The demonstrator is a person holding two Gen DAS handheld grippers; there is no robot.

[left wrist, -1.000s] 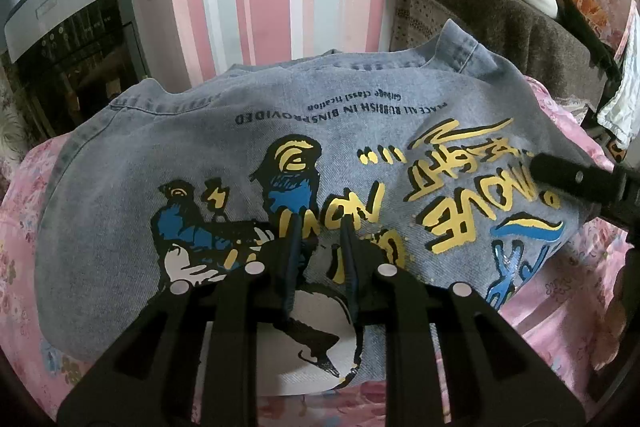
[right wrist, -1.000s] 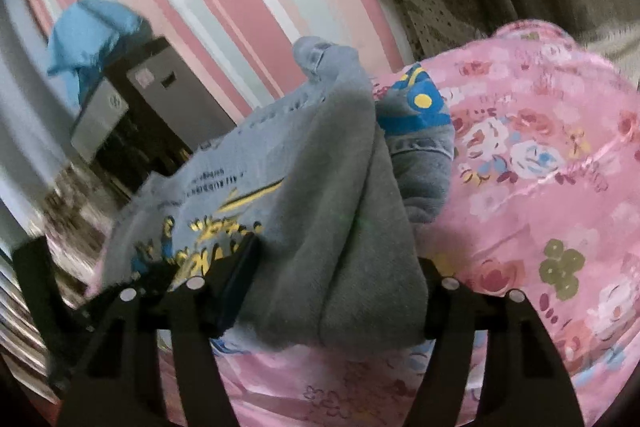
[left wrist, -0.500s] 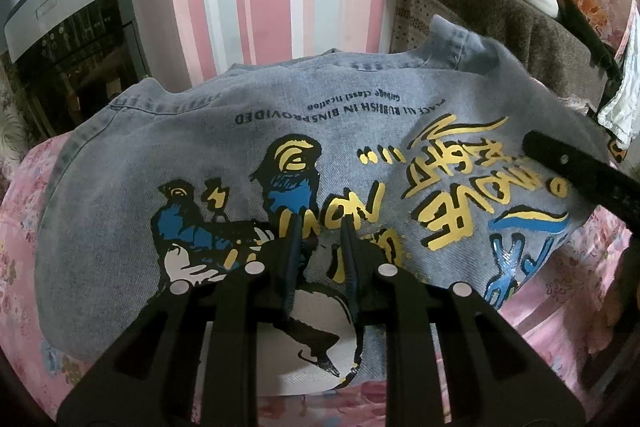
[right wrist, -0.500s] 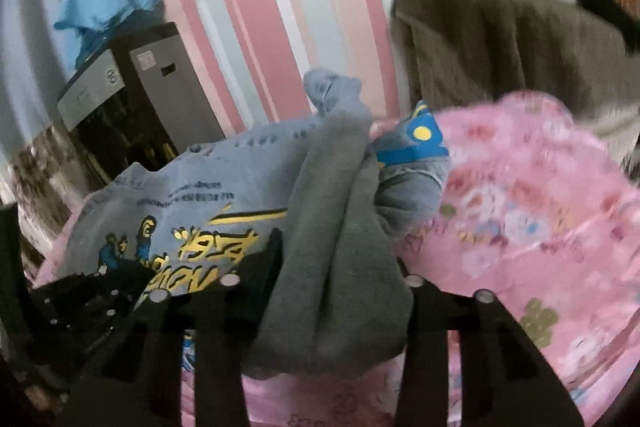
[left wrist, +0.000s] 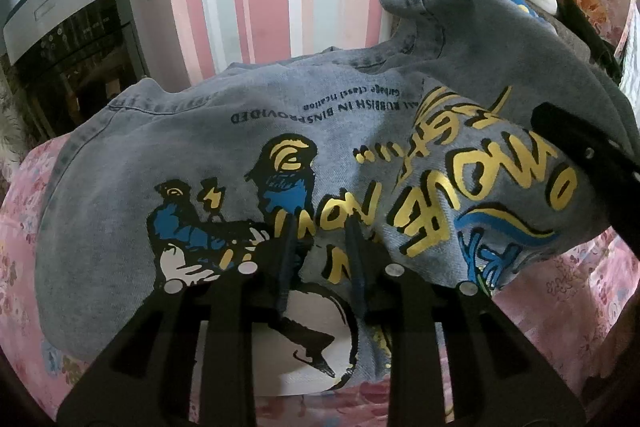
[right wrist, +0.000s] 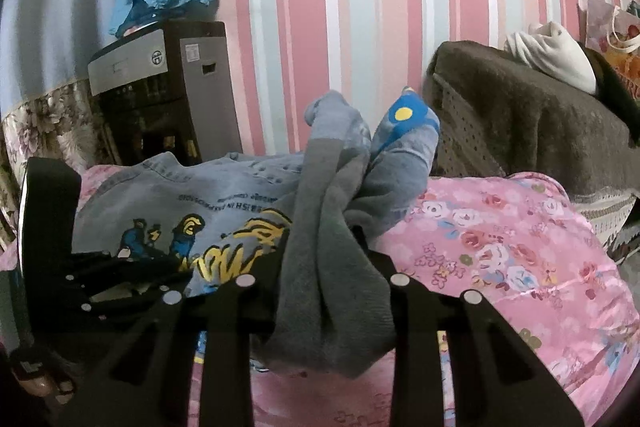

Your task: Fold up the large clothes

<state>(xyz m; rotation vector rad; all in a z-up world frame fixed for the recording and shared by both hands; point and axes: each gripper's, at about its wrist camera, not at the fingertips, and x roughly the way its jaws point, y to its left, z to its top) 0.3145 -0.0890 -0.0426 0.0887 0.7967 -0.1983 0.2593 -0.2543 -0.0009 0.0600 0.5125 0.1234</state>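
- faded blue denim jacket [left wrist: 224,147] with a big yellow, blue and black cartoon print lies back-side up, spread over a pink floral bedspread
- the print and its lettering read upside down in the left wrist view
- its right-hand part is lifted and bunched, grey inner lining [right wrist: 328,267] showing

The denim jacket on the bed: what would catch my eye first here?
The denim jacket with its yellow-and-blue cartoon print, spread across the pink floral bedspread. The right gripper bunches its sleeve up, jaws closing; the left gripper rests on the print. Behind runs a pink striped wall.
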